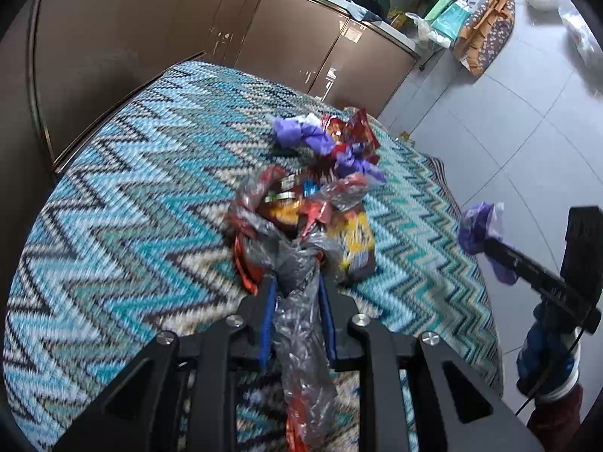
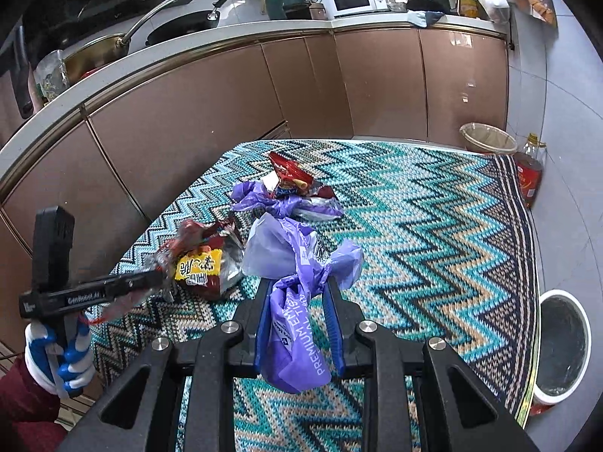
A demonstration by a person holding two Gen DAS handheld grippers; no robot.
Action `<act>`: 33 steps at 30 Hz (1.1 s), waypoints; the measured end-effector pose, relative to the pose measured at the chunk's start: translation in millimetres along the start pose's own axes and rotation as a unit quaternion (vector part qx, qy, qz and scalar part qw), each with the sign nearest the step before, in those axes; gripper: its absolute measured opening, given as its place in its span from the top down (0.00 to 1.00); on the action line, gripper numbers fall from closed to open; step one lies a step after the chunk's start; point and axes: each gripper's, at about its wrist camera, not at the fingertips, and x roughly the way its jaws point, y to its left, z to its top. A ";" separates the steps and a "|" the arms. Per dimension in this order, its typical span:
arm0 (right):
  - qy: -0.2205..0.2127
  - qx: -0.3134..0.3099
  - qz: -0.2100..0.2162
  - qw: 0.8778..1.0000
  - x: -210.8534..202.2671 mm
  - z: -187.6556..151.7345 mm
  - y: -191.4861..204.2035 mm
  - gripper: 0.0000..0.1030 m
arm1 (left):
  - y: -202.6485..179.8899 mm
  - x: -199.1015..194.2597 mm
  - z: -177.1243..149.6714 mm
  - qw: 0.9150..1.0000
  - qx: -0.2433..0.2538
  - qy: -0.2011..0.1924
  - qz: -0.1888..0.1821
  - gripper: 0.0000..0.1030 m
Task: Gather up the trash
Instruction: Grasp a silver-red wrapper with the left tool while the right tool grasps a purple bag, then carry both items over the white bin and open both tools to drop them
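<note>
Both views are bright and evenly lit, with soft daylight and no hard shadows. The left wrist view is smeared by motion: the zigzag cloth (image 1: pixel 132 207) on the surface blurs into streaks, strongest toward 8 o'clock, and the wrappers (image 1: pixel 301 218) at centre lose their print. The right wrist view is sharper; lettering on the purple bag (image 2: pixel 297 331) reads clearly. Glossy brown cabinet doors (image 2: pixel 233 98) carry pale reflections, and white glare burns out the floor tiles (image 1: pixel 527 86) toward 2 o'clock. Fisheye bending curves the countertop edge (image 2: pixel 158 56), and black vignette fills all corners.
</note>
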 end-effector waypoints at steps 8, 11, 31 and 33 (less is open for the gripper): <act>0.007 0.008 -0.005 1.000 -2.0 -10.3 -1.5 0.76 | -2.6 -12.7 -25.8 1.000 0.022 0.006 0.004 0.68; 0.010 0.008 -0.006 1.000 -1.6 -14.1 -0.7 0.76 | -4.6 -19.0 -34.4 1.000 0.026 0.009 0.005 0.67; -0.003 0.024 -0.012 1.000 -24.8 -37.9 -17.2 0.77 | -53.9 -36.6 -48.0 0.992 0.092 0.026 -0.080 0.95; -0.010 0.034 -0.012 0.999 -32.4 -40.9 -26.1 0.77 | -66.8 -36.1 -40.3 0.991 0.098 0.026 -0.093 0.95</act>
